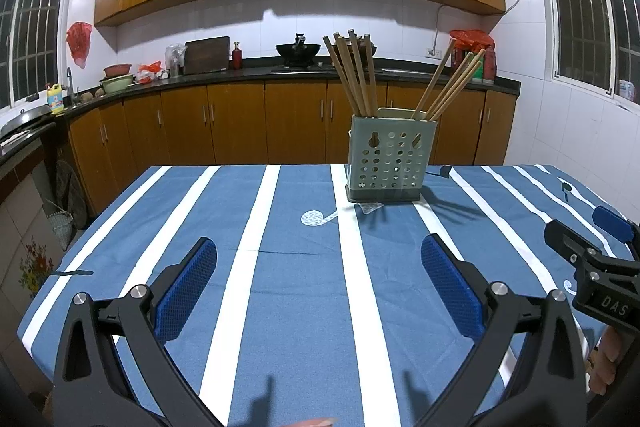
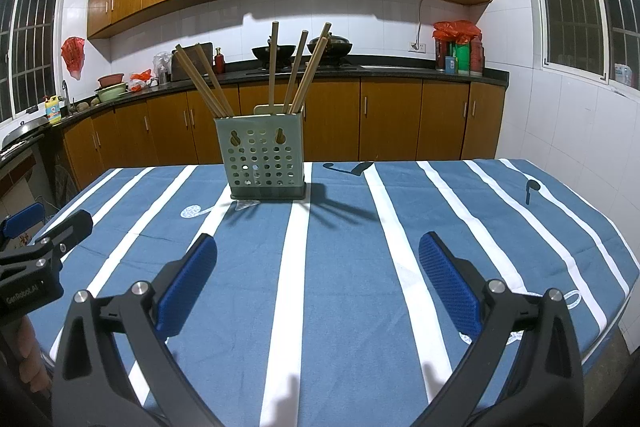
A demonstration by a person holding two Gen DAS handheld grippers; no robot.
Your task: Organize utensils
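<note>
A kitchen with wooden cabinets lies behind the striped table point(image 2: 320, 307). The holder point(image 2: 264, 155) with chopsticks point(image 2: 298, 71) stands at 11 o'clock from the right gripper point(image 2: 318, 287). Both it and the left gripper point(image 1: 319, 287) are wide apart and hold nothing. I judge that gathering the splayed sticks wants a slow approach from above.

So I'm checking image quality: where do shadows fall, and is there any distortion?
Left wrist view: the holder casts its shadow rightward on the tablecloth; fisheye bends the cabinets. Right wrist view: the same rightward chopsticks shadow, dark corners, sharp focus.
</note>
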